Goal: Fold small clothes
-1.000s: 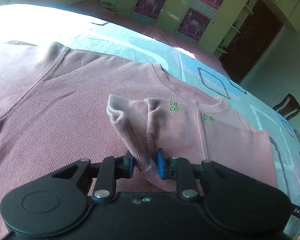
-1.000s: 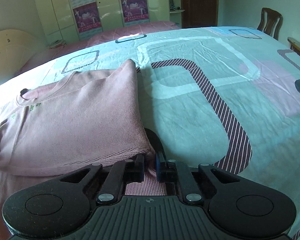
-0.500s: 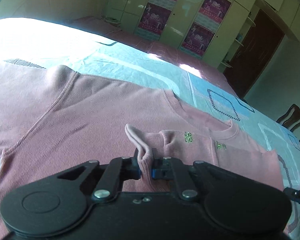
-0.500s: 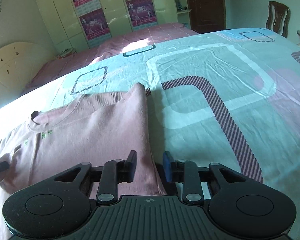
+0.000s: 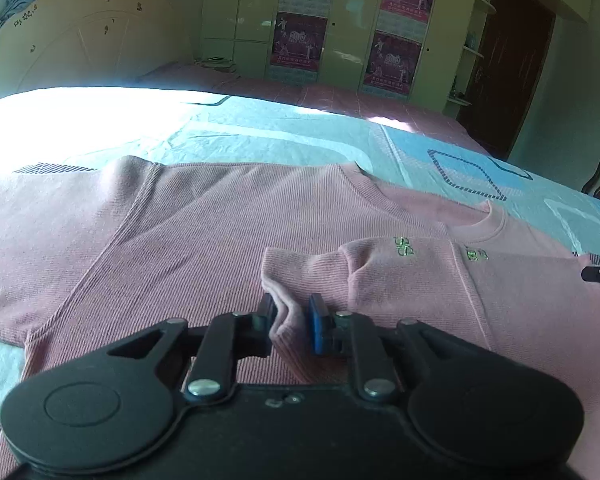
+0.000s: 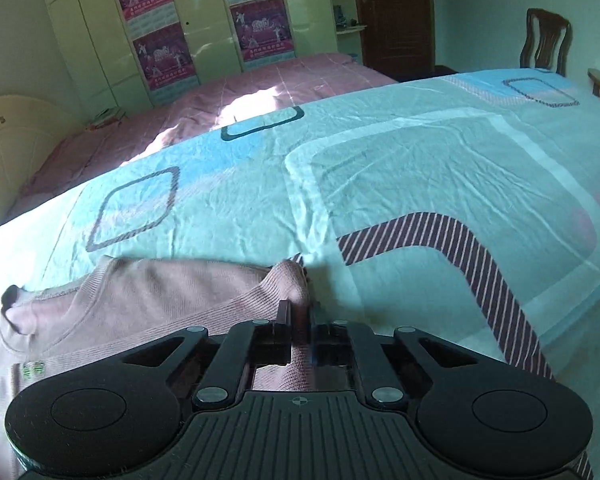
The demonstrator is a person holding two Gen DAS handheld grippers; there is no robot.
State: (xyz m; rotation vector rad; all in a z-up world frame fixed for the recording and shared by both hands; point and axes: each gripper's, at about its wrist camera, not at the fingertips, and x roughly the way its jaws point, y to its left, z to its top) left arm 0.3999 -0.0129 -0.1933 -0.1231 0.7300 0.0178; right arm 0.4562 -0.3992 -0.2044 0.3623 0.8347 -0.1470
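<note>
Both grip pink sweater (image 5: 204, 232) on patterned bedspread (image 6: 400, 184): right hand-held gripper (image 6: 300, 320) clamped, left hand-held gripper (image 5: 290, 320) just loosened around cuff

Bare bedsheet (image 6: 440, 184) lies open ahead and right of the sweater (image 5: 220, 232), free for passing. Beyond it, a pink bed (image 6: 228, 112), wardrobe (image 6: 204, 20) and chair (image 6: 544, 40) line the far side.
</note>
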